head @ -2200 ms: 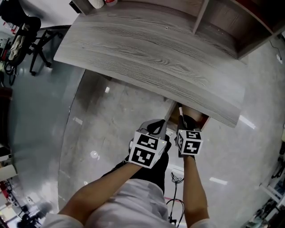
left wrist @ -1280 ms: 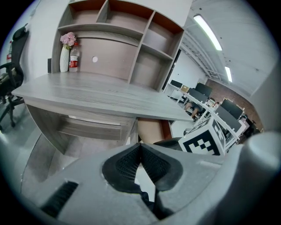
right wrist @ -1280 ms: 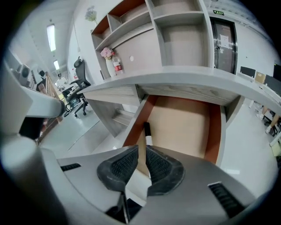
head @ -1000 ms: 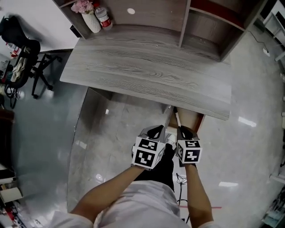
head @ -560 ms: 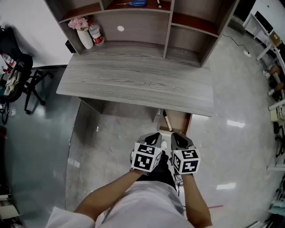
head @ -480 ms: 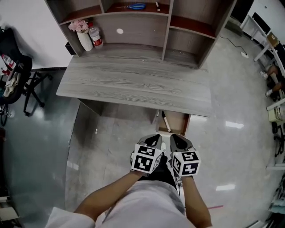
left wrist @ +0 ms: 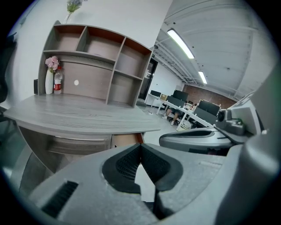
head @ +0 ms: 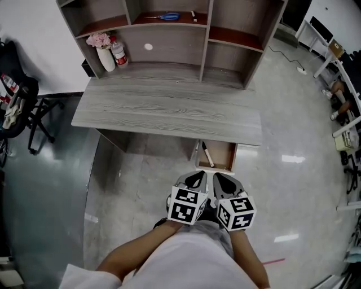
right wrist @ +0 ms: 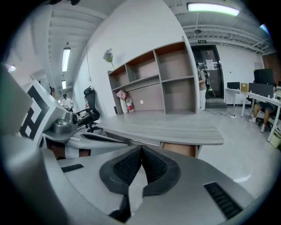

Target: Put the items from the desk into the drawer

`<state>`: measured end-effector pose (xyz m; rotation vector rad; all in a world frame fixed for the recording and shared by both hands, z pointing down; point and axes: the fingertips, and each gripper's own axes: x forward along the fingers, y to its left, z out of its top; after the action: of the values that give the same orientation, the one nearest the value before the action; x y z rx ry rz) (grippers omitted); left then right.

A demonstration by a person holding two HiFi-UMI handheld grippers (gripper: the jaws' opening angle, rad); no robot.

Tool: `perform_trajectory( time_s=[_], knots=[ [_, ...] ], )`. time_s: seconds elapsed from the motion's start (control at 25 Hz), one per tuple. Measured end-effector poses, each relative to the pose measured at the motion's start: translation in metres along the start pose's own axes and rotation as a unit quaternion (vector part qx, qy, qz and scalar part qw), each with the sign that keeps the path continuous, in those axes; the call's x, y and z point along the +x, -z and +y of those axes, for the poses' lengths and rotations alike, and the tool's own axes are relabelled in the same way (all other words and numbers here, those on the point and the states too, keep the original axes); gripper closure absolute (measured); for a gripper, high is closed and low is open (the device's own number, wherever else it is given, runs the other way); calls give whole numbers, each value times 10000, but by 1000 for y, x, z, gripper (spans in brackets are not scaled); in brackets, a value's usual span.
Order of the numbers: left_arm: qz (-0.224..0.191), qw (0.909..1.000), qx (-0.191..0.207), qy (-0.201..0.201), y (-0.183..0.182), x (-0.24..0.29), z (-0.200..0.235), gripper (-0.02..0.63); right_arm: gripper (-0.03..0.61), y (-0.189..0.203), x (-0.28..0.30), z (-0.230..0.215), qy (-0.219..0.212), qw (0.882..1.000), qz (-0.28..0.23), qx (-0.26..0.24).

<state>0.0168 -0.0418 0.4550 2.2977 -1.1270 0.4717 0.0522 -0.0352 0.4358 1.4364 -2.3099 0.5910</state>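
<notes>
At the near side of the desk (head: 169, 110), well short of its front edge, the person holds the left gripper (head: 197, 179) and the right gripper (head: 218, 179) side by side at waist height, marker cubes uppermost. Each gripper's own view shows its two ribbed pads pressed tip to tip with nothing between them, so both tools are closed and empty. Directly ahead of the pair, under the right part of the desktop, the drawer (head: 221, 157) stands pulled out; a marker pen (head: 207, 153) lies on its floor near the left wall, long axis running roughly front to back. The grey wood-grain desktop is bare across its middle and front. Objects in sight outside the drawer: a white vase of pink flowers (head: 105, 55) and a red-labelled bottle (head: 119, 53), upright and just beside each other at the back-left corner against the shelf unit (head: 206, 39), and blue-handled scissors (head: 167, 16) lying flat in an upper compartment.

Governing relation: the drawer is straight in front of both tools, whereas the vase and bottle lie far forward and to the left, across the full depth of the desk. The left gripper is judged the nearer one for that corner; either tool would have to open its jaws and be carried over the desktop first
</notes>
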Motion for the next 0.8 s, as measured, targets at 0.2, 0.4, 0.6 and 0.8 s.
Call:
perform_trajectory(
  time_s=[0.2,0.4,0.6,0.8],
  knots=[
    [-101,9999,81,-2,-3,-2,-2,611,577,-1,-1,2,30,9999,-55,-94],
    [-141,9997,186,21,-3,1,-9,611,577,1,0,0,20,9999,-55,-126],
    [-113,9998,134,-12,-2,0,-8,611,577,1,0,0,-47,10000,-35,-51],
    [-103,9999,136,-6,-3,3,-6,611,577,0,4,0,-89,9999,-26,-76]
  ],
)
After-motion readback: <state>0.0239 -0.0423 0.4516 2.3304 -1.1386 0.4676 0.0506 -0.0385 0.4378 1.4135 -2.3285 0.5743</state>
